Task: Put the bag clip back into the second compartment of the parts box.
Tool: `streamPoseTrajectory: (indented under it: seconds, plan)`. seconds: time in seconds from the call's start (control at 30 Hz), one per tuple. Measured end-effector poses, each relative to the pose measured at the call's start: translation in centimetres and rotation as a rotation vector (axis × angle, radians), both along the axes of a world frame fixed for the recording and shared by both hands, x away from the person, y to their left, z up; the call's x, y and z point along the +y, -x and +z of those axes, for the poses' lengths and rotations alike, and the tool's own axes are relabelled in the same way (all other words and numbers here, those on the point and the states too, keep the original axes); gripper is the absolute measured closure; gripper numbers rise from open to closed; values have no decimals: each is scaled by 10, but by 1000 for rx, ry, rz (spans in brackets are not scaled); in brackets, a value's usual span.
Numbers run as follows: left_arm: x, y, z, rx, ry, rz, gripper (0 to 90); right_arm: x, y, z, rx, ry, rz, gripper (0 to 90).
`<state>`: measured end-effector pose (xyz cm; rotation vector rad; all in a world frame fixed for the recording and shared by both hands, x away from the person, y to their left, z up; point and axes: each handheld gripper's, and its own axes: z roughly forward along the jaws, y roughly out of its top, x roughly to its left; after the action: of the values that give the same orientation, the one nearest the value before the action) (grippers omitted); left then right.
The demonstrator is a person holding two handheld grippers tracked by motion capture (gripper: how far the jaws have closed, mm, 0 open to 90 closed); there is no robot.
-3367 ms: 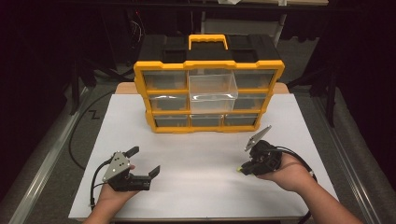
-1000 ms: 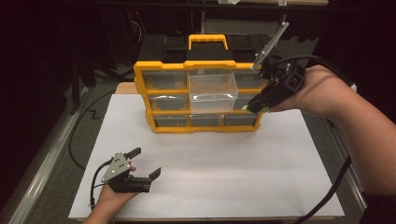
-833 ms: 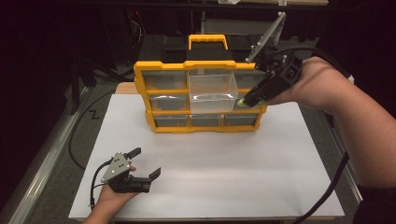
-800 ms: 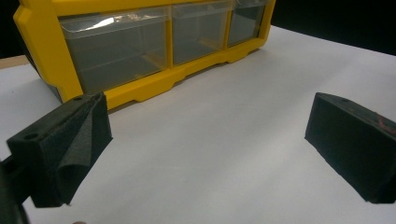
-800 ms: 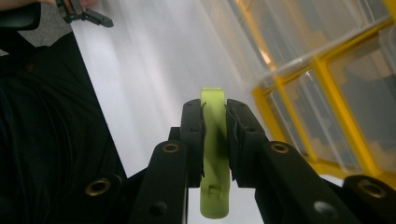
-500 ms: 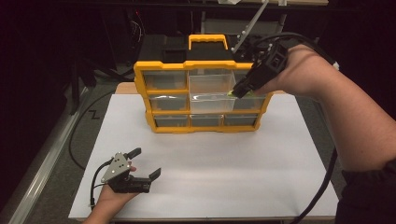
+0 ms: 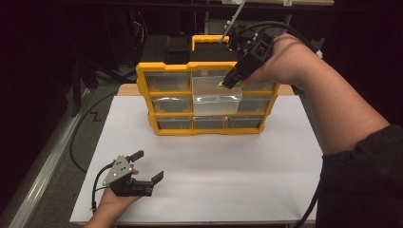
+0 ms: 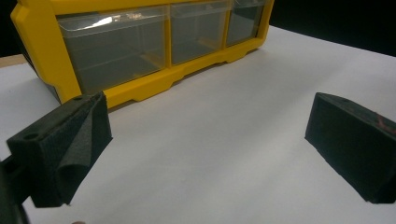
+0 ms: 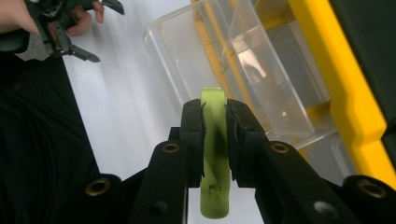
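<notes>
My right gripper [image 7: 231, 81] pinches a green piece [image 9: 213, 154] above the pulled-out drawer [image 7: 216, 97], ready to drop; left gripper [image 7: 145, 167] rests agape near the counter's front-left corner.

The left hand-held gripper [image 7: 145, 167] is black, with blocky foam-like jaw pads, a grey three-cornered plate on top and a black cable trailing behind. The right hand-held gripper [image 9: 215, 122] has black arms with brass-coloured rivets, apparently. The person wears a black short sleeve [image 7: 366, 175].
</notes>
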<state>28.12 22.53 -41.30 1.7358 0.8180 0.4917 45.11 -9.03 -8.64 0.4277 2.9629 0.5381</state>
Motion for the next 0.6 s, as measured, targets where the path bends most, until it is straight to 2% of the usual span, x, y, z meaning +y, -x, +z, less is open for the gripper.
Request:
streamPoseTrajectory:
  seconds: [0.23, 0.33, 0.47, 0.6]
  plan:
    - [1, 0, 0, -2, 4, -1, 16, 13, -10, -4, -10, -6, 16, 789]
    - [1, 0, 0, -2, 4, -2, 16, 19, -13, -7, -17, 8, 23, 789]
    - [1, 1, 0, -2, 4, -5, 16, 24, -19, -18, -18, 35, 28, 789]
    - [1, 0, 0, -2, 3, -5, 16, 28, -22, -28, -2, 36, 38, 789]
